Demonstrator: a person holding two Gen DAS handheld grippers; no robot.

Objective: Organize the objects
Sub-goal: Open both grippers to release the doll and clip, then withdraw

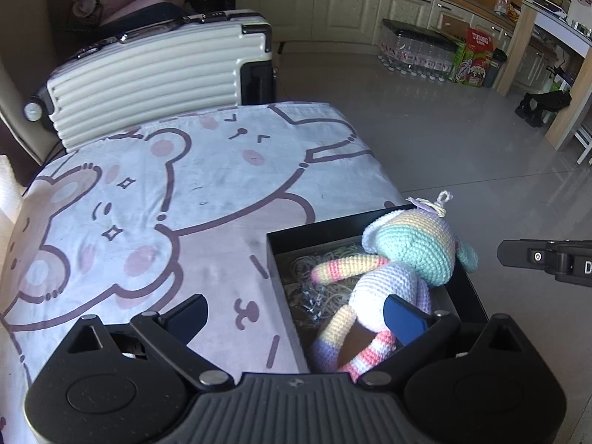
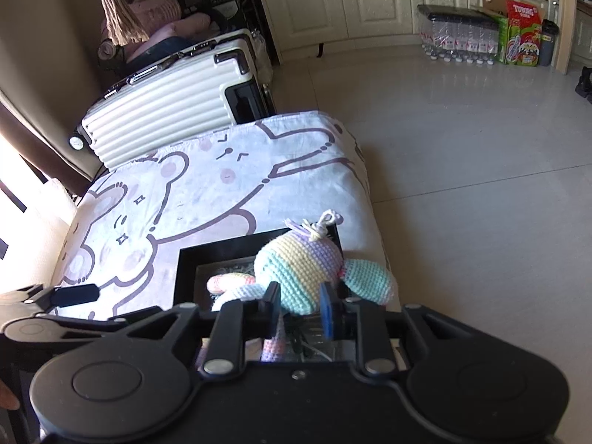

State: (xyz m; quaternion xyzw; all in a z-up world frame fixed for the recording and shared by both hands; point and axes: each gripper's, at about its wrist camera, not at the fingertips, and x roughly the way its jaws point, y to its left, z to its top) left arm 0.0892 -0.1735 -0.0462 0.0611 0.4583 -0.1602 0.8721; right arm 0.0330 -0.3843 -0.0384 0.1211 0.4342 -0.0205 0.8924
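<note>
A pastel crochet doll (image 1: 407,259) lies in an open black box (image 1: 275,255) at the table's near right corner, its head propped on the far rim. Rubber bands and small clips line the box floor. My left gripper (image 1: 296,310) is open wide above the box's near left edge, one blue pad over the doll's body, nothing pinched. The right gripper (image 2: 299,296) hovers just behind the doll's head (image 2: 296,266) with its jaws a narrow gap apart. In the left wrist view, one of its fingers (image 1: 518,255) stands clear of the doll's ear.
The table wears a white cloth (image 1: 166,203) printed with cartoon bears. A cream ribbed suitcase (image 1: 155,74) stands behind it. To the right is tiled floor (image 2: 462,166), with packs of bottles (image 2: 458,37) and a green carton (image 2: 521,33) by the cabinets.
</note>
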